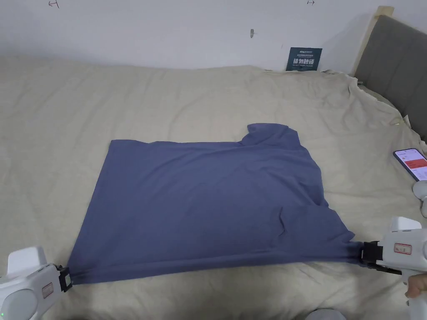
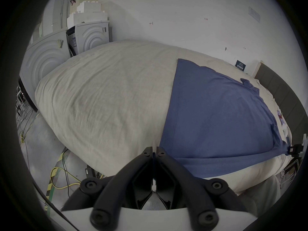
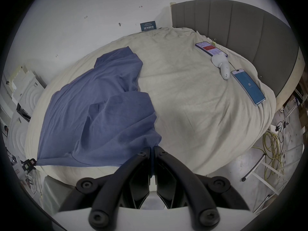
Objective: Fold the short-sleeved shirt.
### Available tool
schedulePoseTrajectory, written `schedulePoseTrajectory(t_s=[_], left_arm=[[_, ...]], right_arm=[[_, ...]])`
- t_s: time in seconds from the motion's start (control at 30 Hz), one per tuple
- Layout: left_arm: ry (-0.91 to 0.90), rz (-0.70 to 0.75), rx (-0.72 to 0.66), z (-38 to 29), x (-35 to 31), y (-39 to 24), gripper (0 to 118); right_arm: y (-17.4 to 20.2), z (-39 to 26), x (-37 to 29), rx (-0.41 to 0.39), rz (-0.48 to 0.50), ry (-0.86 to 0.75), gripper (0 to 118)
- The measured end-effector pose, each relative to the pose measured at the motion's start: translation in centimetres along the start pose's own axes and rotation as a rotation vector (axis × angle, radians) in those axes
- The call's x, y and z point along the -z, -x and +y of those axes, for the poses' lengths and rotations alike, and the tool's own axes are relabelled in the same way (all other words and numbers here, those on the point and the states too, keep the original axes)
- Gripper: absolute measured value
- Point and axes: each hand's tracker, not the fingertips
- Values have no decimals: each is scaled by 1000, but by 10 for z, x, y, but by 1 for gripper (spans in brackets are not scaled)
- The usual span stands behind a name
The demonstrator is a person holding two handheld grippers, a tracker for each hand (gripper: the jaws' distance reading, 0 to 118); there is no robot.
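The shirt (image 1: pixel 200 200) lies spread on the bed (image 1: pixel 187 96) — soft, light, limp. The left gripper (image 1: pixel 66 278) and right gripper (image 1: pixel 367 253) each clench a near corner — good holds for folding.

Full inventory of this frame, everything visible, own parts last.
shirt: 1, blue, spread flat on the bed, near edge stretched between the two grippers
bed sheet: 1, beige, covering the bed
headboard: 1, grey, far right
phones: 2, lit screens, on the sheet by the headboard
handheld device: 1, white, between the phones
sign: 1, dark teal, against the wall
white moulded panels: several, beyond the bed's left end
cables: yellow, on the floor
left gripper: 1, white and black, shut on the shirt's near left corner
right gripper: 1, white and black, shut on the near right corner
hand: 1, holding the right gripper
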Motion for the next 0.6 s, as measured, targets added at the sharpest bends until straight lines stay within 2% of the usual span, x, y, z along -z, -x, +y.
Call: schedulePoseTrajectory(t_s=[0.13, 0.27, 0.3, 0.33, 0.37, 0.4, 0.43, 0.53, 0.57, 0.6], left_arm=[[15, 28, 68, 0, 6, -7, 0], [34, 33, 101, -1, 9, -8, 3], [35, 32, 93, -1, 8, -7, 9], [29, 31, 79, 0, 8, -6, 15], [31, 31, 72, 2, 7, -5, 27], [38, 19, 60, 6, 5, -2, 44], [39, 19, 58, 11, 2, 1, 68], [36, -17, 29, 33, -11, 13, 87], [25, -25, 7, 43, -19, 14, 108], [14, -33, 4, 53, -25, 16, 117]], right_arm=[[2, -12, 18, -39, -31, 30, 3], [1, -21, 28, -36, -47, 38, 4], [1, -22, 30, -29, -47, 31, 8], [1, -21, 28, -21, -48, 28, 18], [1, -20, 28, -14, -51, 32, 44], [-1, -19, 27, -10, -57, 40, 68], [-3, -16, 24, -16, -58, 53, 87], [-7, -4, 5, -36, -49, 54, 98], [-8, 3, -5, -43, -38, 18, 103], [-7, 10, -17, -36, -34, -30, 103]])
